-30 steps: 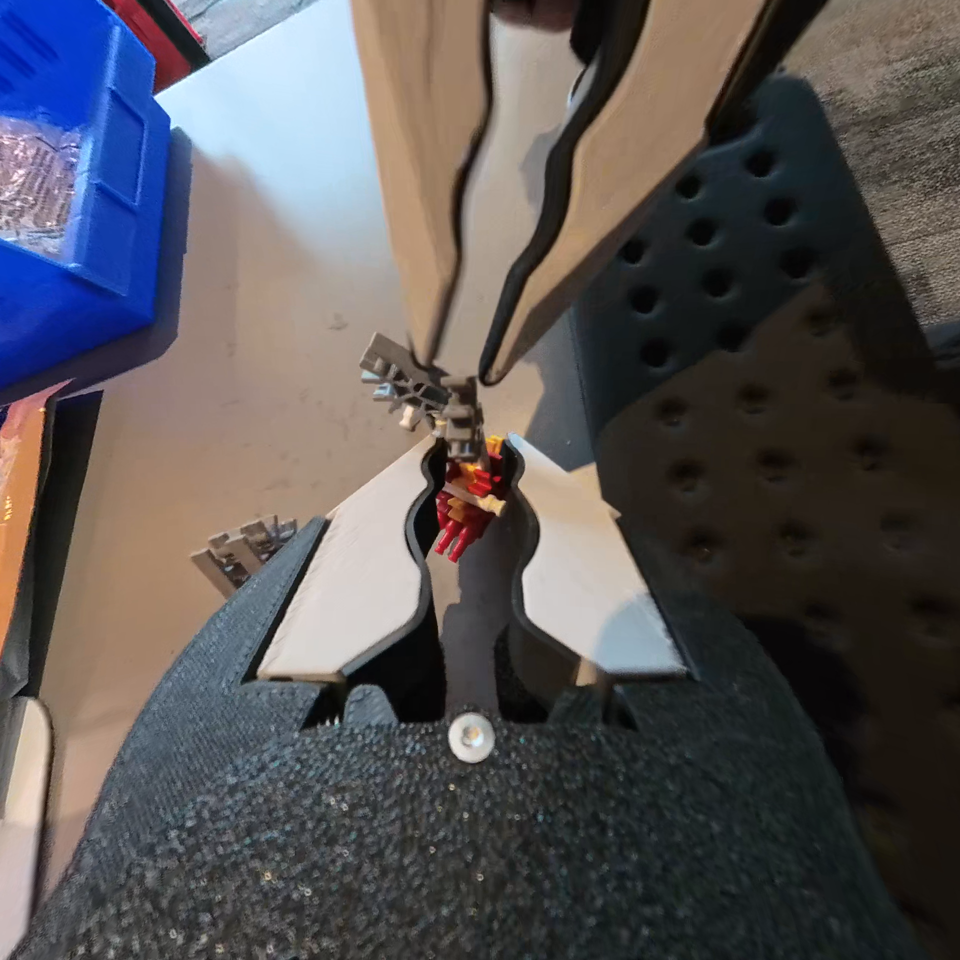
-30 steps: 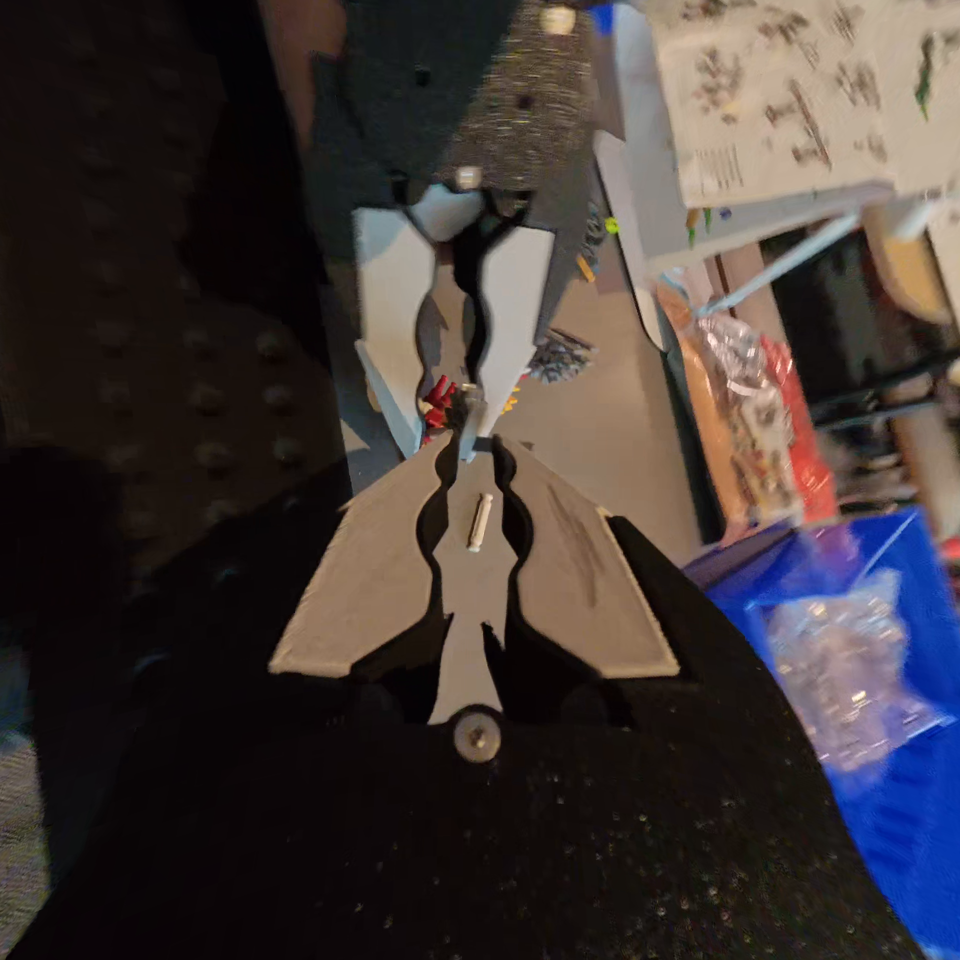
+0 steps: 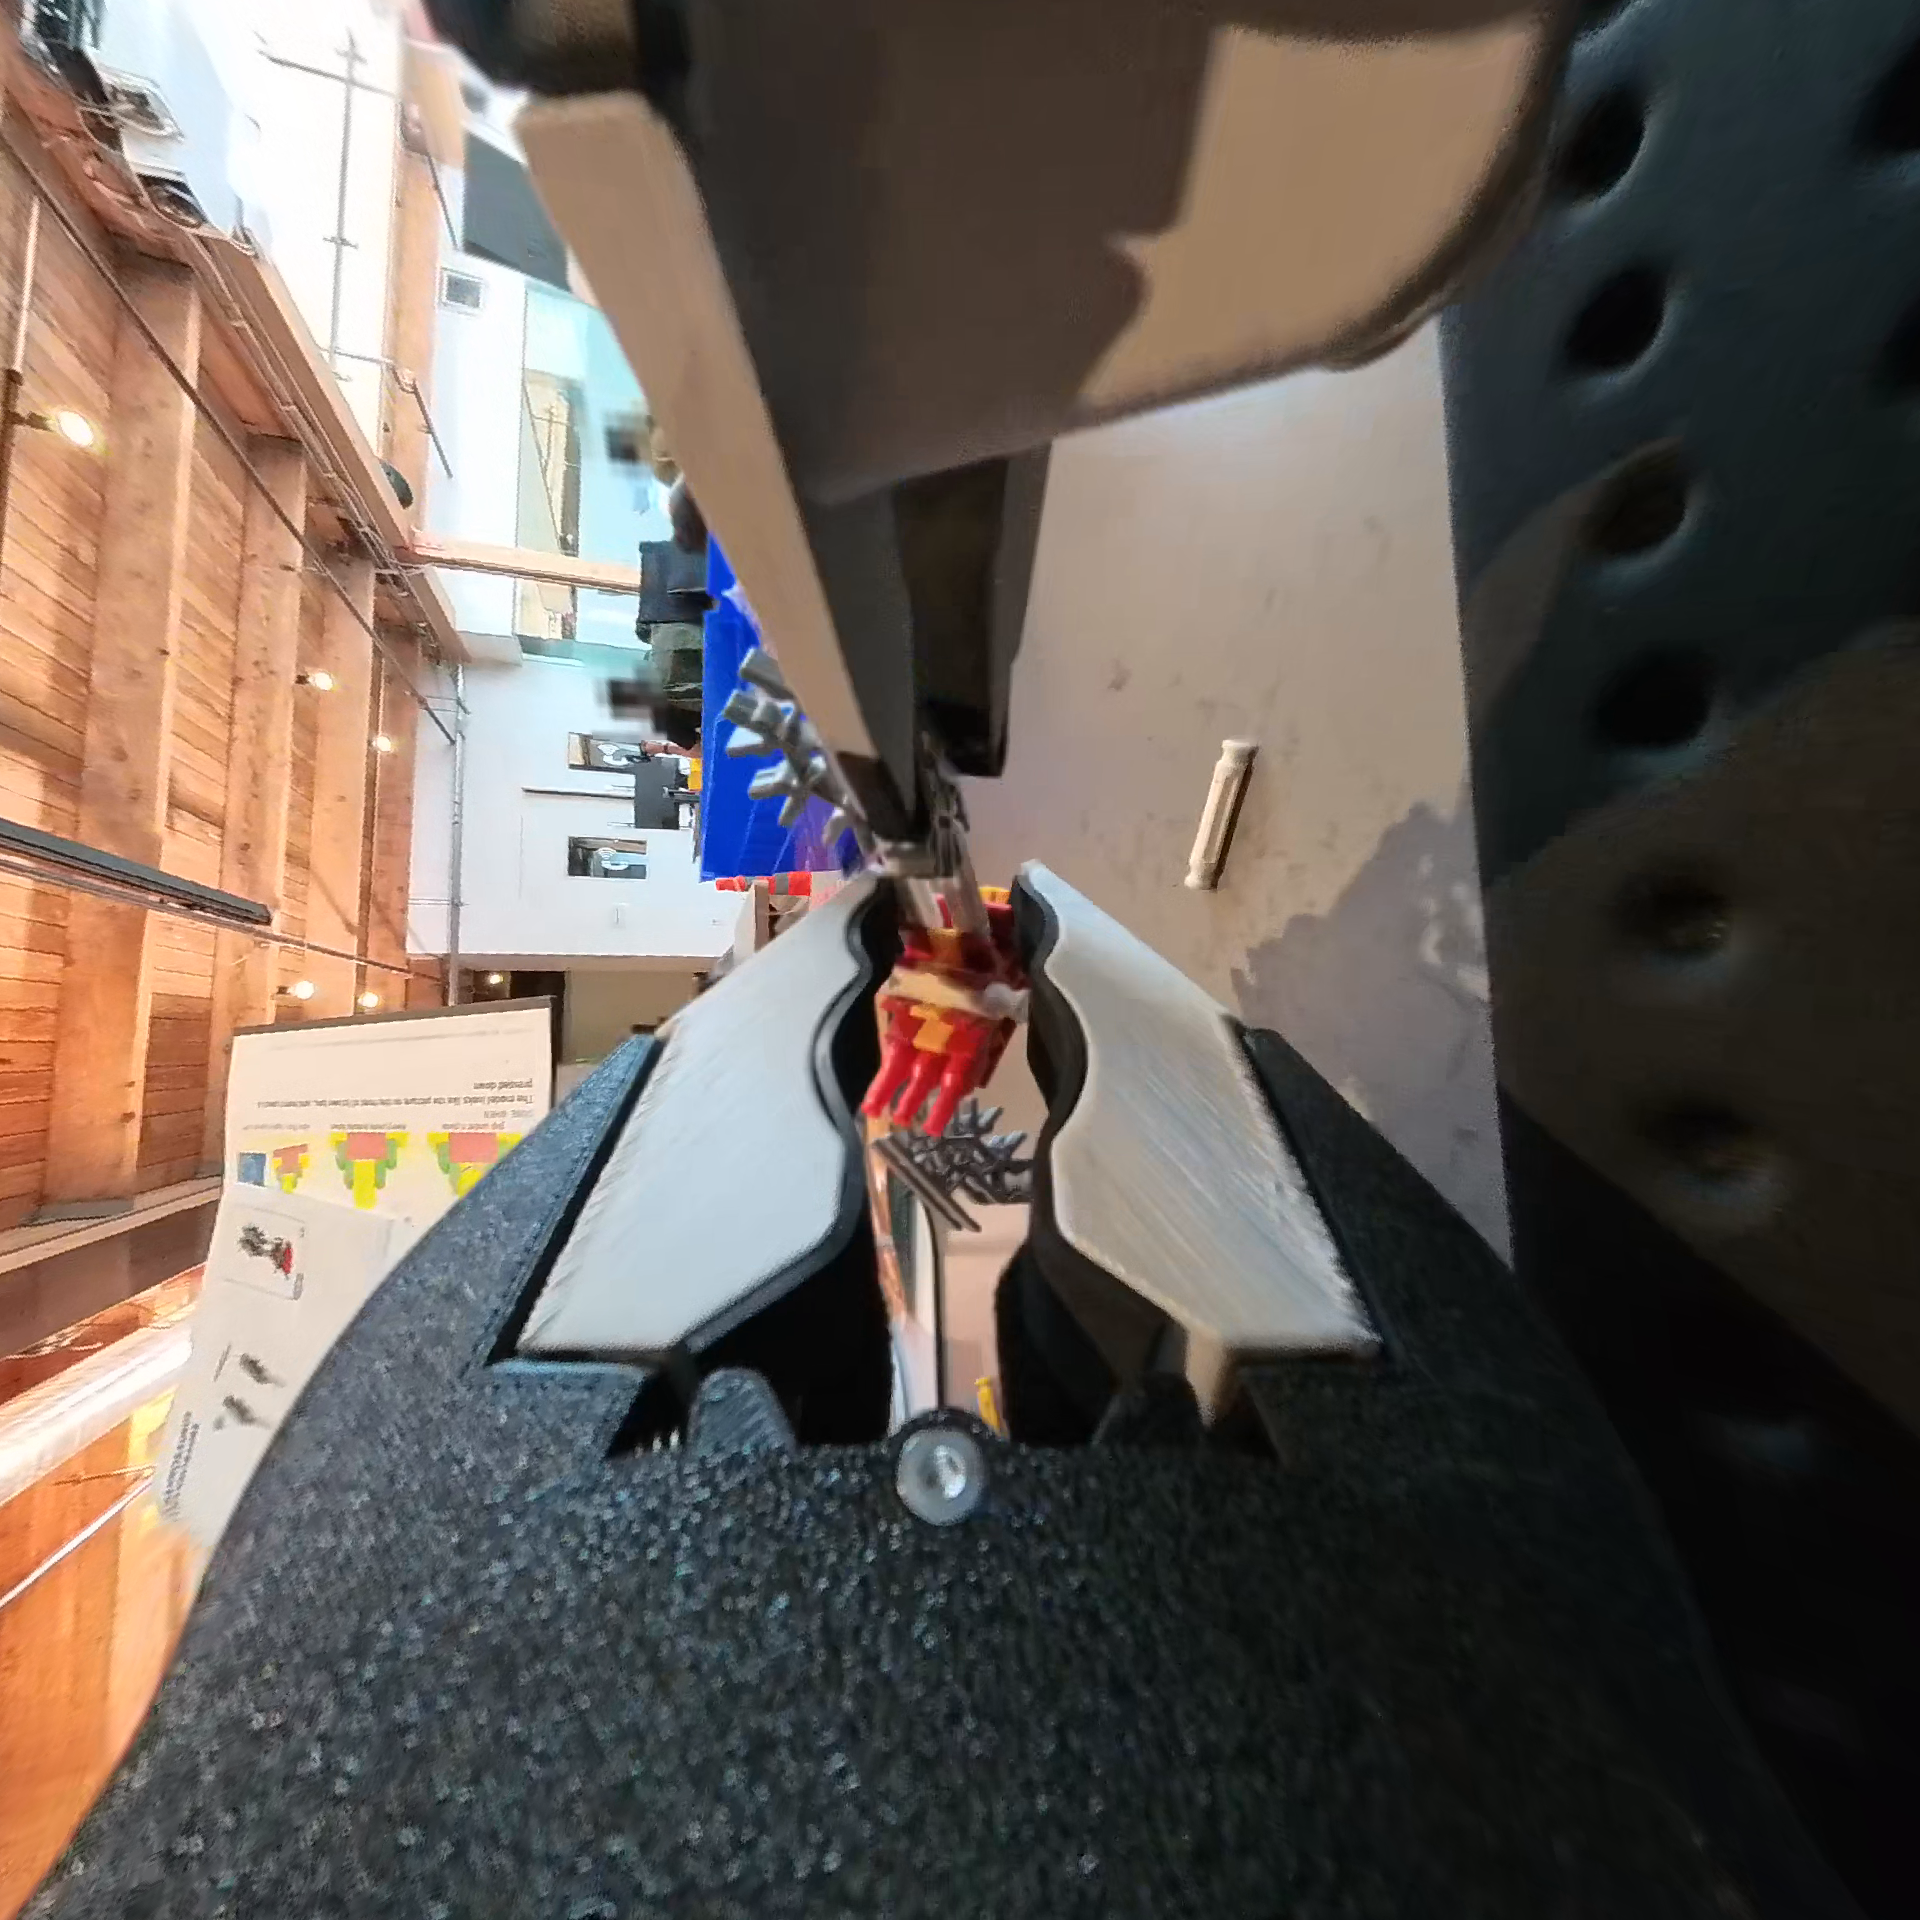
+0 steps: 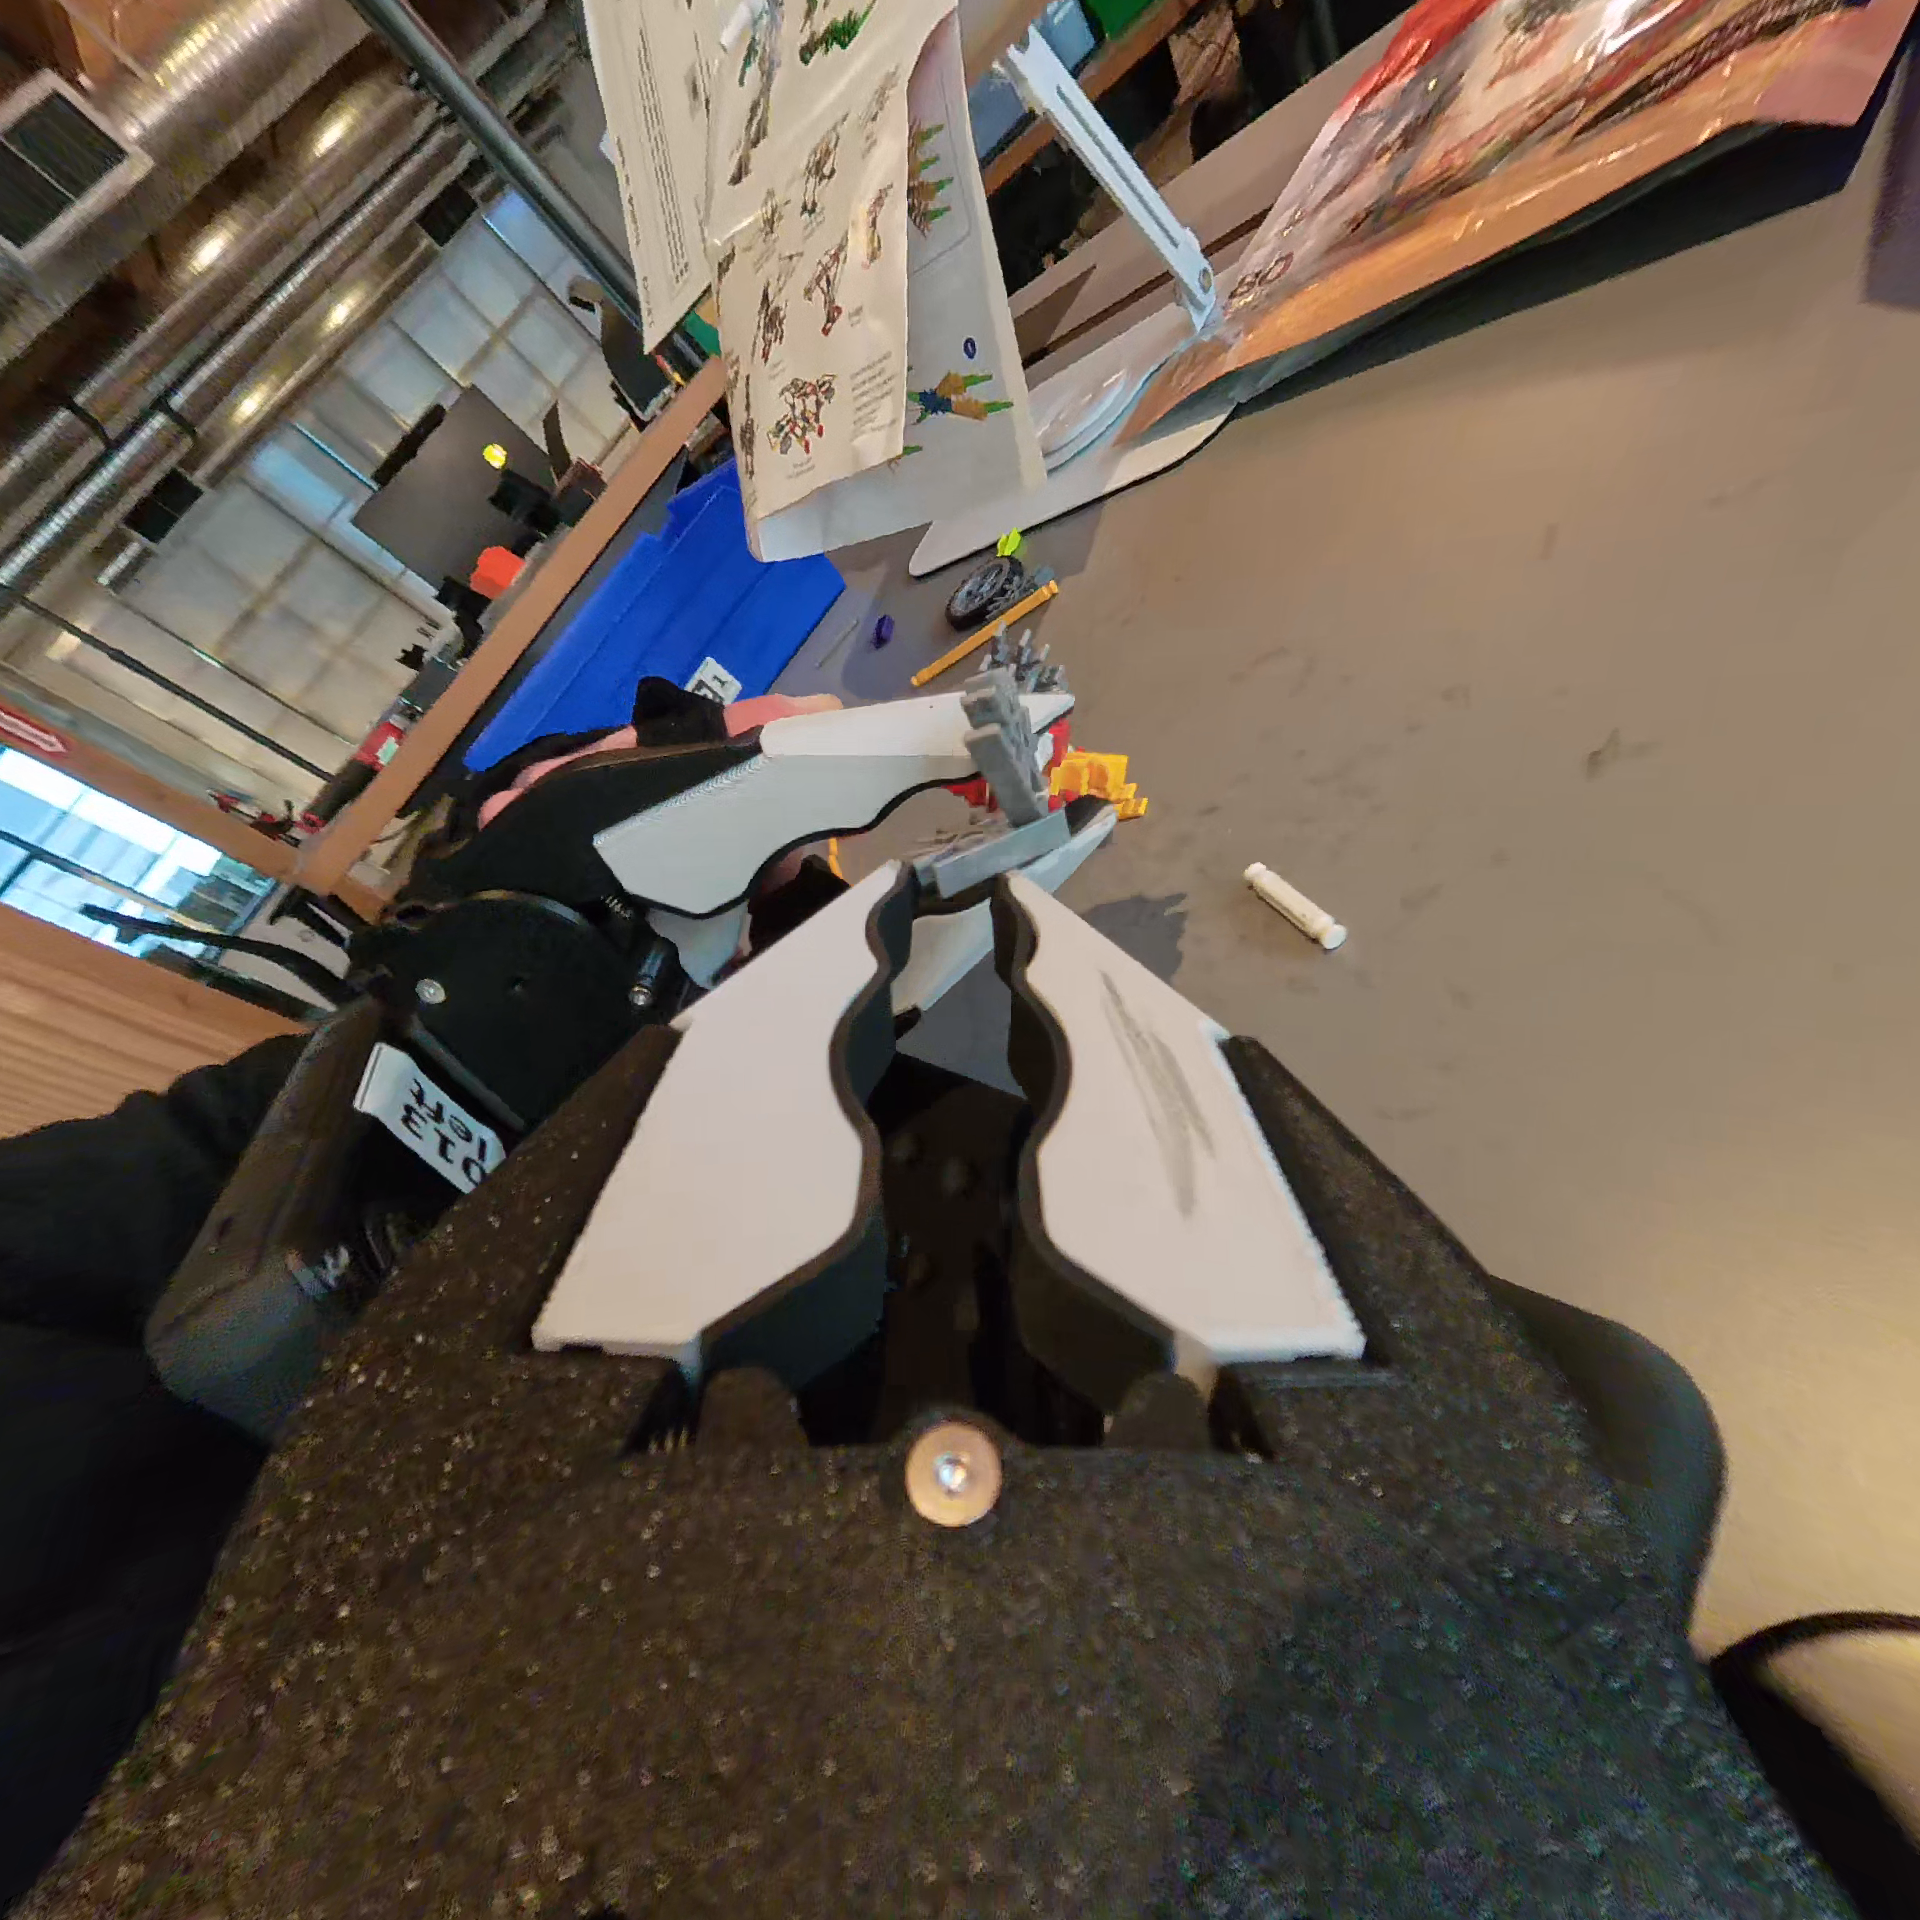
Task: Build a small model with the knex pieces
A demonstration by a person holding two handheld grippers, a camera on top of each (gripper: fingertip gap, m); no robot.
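My left gripper [image 3: 948, 883] is shut on a small red and yellow brick model [image 3: 951, 997]. It also shows in the right wrist view [image 4: 1086, 769], reaching in from the left with the model [image 4: 1096, 784] at its tips. My right gripper [image 4: 951, 883] is shut on a grey flat part [image 4: 1003, 847] that meets the model. A grey toothed connector [image 4: 1003, 732] stands up from the joint. In the left wrist view the right gripper [image 3: 925, 790] comes down from above onto the grey parts [image 3: 779, 748]. Both are held just above the table [image 4: 1558, 727].
A white pin [image 4: 1294, 906] lies on the table to the right, also in the left wrist view [image 3: 1221, 816]. A wheel [image 4: 982, 592], a yellow rod [image 4: 982, 636], a blue bin [image 4: 665, 613], an instruction booklet [image 4: 831, 260] and an orange box [image 4: 1558, 135] stand beyond. A dark perforated seat [image 3: 1683, 727] borders the table. One gripper's finger ends stand about 4 cm off the other's. My right gripper's tips are some 8 cm from the dark perforated seat [image 3: 1683, 727].
Both grippers have swung from pointing down at the table to a flatter angle, so the room now shows. Both holds are unchanged. The white pin now lies off to the right.
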